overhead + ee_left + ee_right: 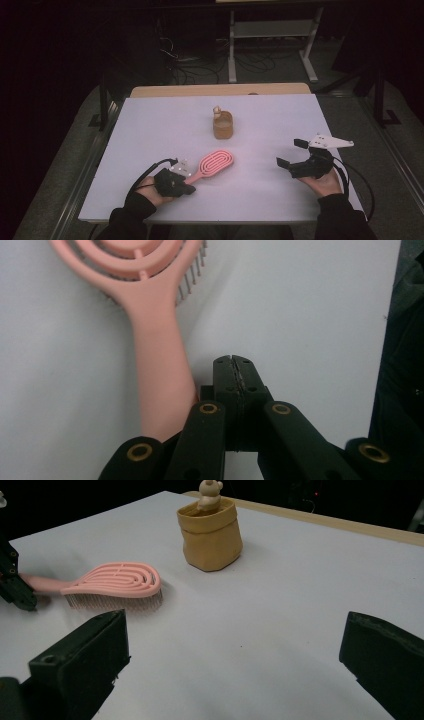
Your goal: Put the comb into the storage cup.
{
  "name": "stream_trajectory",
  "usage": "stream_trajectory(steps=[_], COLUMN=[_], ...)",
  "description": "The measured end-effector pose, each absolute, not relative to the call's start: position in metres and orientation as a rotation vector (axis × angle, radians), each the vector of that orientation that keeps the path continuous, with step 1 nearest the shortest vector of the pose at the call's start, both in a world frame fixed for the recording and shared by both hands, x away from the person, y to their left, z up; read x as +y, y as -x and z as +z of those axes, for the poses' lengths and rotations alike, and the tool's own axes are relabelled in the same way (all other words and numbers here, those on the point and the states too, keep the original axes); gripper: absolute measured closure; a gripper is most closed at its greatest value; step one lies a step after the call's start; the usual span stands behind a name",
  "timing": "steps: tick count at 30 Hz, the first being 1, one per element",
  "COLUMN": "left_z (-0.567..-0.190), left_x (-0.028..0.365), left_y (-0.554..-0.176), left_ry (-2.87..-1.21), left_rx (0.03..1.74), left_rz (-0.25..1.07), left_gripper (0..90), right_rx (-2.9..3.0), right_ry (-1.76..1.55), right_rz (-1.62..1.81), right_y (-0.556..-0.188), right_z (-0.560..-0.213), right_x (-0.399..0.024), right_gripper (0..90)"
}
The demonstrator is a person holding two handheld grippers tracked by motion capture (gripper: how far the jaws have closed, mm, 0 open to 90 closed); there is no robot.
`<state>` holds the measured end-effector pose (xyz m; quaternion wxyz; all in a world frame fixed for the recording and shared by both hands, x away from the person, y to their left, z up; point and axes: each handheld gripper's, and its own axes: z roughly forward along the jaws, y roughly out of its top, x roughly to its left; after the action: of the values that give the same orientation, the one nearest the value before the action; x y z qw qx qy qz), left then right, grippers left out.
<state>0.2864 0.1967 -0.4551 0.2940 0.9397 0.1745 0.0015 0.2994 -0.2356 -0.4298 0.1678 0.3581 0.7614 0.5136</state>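
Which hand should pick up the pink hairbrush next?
Left. The left claw sits right beside the hairbrush handle, jaws shut and empty, so it must open first. The right claw is open but far across the table.

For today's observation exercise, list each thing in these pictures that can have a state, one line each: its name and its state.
Left gripper: jaws shut on nothing, beside the brush handle.
Right gripper: jaws wide open, empty, held over the table.
Pink hairbrush: lying on the table, bristles down, handle toward the left gripper.
Tan pouch: standing upright, open at the top.
Small bear figure: upright inside the pouch, head above the rim.
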Motion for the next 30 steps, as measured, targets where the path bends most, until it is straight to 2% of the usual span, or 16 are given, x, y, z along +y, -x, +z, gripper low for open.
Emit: stream_trajectory(steps=[19,30], left_z=[-0.45,-0.431], left_x=[0.222,0.244], left_y=[-0.293,-0.289], left_ry=[-2.48,-2.447], left_rx=[0.55,0.548], left_rz=[0.048,0.083], left_gripper=[89.4,89.4], right_rx=[2.157,2.142], right_ry=[-1.015,-1.018], right_rz=[1.458,1.449], right_y=[-0.298,-0.296], right_z=[-0.428,-0.427], right_x=[-0.237,-0.237], right_gripper=[0.0,0.0])
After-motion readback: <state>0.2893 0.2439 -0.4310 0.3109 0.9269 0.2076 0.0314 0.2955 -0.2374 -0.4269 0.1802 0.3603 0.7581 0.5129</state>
